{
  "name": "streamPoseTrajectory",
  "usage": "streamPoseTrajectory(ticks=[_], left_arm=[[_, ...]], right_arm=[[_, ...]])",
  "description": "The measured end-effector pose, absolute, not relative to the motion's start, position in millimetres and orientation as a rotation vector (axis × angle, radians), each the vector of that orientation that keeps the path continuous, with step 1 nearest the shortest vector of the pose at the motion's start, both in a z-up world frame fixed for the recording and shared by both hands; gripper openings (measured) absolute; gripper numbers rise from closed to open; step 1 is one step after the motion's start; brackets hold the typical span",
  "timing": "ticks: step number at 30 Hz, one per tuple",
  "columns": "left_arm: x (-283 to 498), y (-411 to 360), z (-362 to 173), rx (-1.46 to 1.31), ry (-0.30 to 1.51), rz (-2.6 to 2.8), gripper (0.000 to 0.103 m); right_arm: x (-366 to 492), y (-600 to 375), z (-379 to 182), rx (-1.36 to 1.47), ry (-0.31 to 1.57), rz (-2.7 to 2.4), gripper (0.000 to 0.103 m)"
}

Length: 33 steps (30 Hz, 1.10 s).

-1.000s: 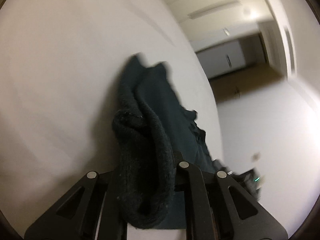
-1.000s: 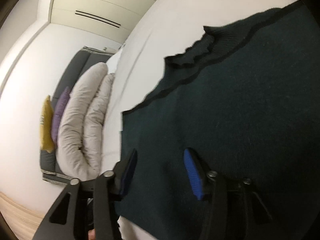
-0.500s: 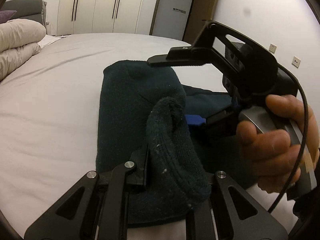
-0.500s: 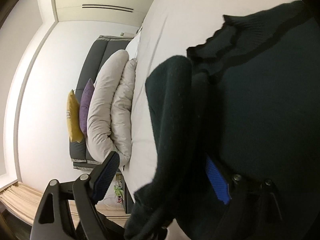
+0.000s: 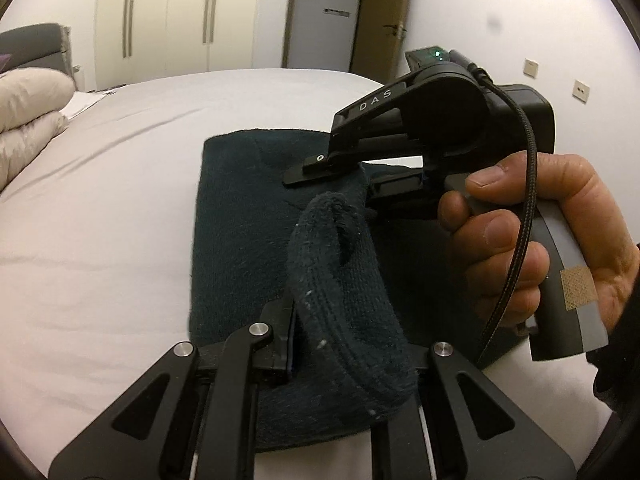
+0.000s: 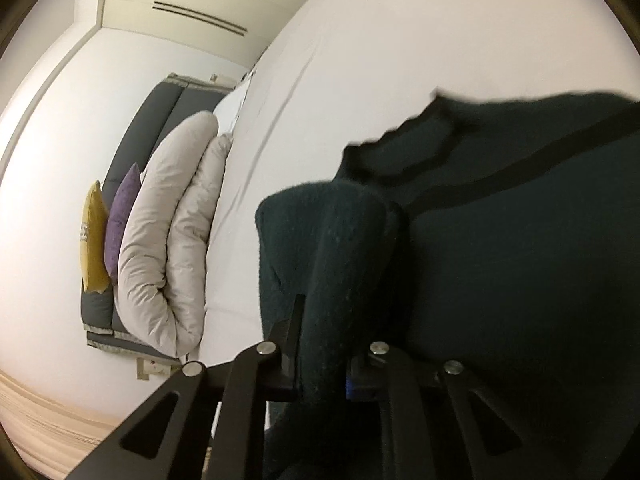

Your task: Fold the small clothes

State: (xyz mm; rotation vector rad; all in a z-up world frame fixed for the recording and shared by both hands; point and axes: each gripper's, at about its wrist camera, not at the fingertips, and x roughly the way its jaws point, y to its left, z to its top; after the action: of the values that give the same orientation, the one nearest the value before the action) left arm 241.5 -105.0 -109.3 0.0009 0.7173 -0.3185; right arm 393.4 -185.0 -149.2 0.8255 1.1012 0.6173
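Note:
A dark green knit sweater (image 5: 240, 232) lies partly folded on the white bed sheet (image 5: 100, 220). My left gripper (image 5: 348, 344) is shut on a thick ribbed roll of its edge, held just above the folded part. Opposite it, my right gripper (image 5: 360, 180), held by a person's hand (image 5: 520, 240), reaches in from the right. In the right wrist view the right gripper (image 6: 324, 360) has its jaws closing, with a bunched fold of the sweater (image 6: 520, 280) squeezed between the pads. The wavy black trim (image 6: 400, 160) lies flat beyond it.
A folded pale duvet (image 6: 168, 240) sits at the head of the bed, against a grey headboard (image 6: 152, 128) with a yellow cushion (image 6: 92, 236) and a purple cushion (image 6: 122, 216). Wardrobe doors (image 5: 168, 20) and a door (image 5: 320, 20) stand past the bed. A black cable (image 5: 516, 220) runs along the right handle.
My left gripper rolled and carried the sweater's edge across toward the right gripper. The right jaws spread wide, took the fold between them and closed on it.

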Motion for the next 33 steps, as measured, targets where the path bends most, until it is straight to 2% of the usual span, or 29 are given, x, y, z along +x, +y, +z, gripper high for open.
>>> streamPoseTrajectory(ticks=[17,27,31,32,33], left_arm=[[267,-265,-94,0.084,0.733,-0.582,0.011],[288,-301,-112,0.079,0.797,-0.595,0.011],[288,-287,-113,0.059,0.817,-0.607,0.019],[284,-288,-114,0.039,0.838,-0.616,0.023],[282,-281,-112,0.011,0.869,-0.634,0.032]], right_arm=[[361,-371,-132,0.718,0.973,0.458,0.015],[355,-416,-177,0.797,1.004,0.364,0.015],[353,-420,-187,0.864,1.020,0.371,0.018],[351,-420,-186,0.868,1.017,0.372,0.021],[349,-413,-181,0.861,1.012,0.372,0.025]])
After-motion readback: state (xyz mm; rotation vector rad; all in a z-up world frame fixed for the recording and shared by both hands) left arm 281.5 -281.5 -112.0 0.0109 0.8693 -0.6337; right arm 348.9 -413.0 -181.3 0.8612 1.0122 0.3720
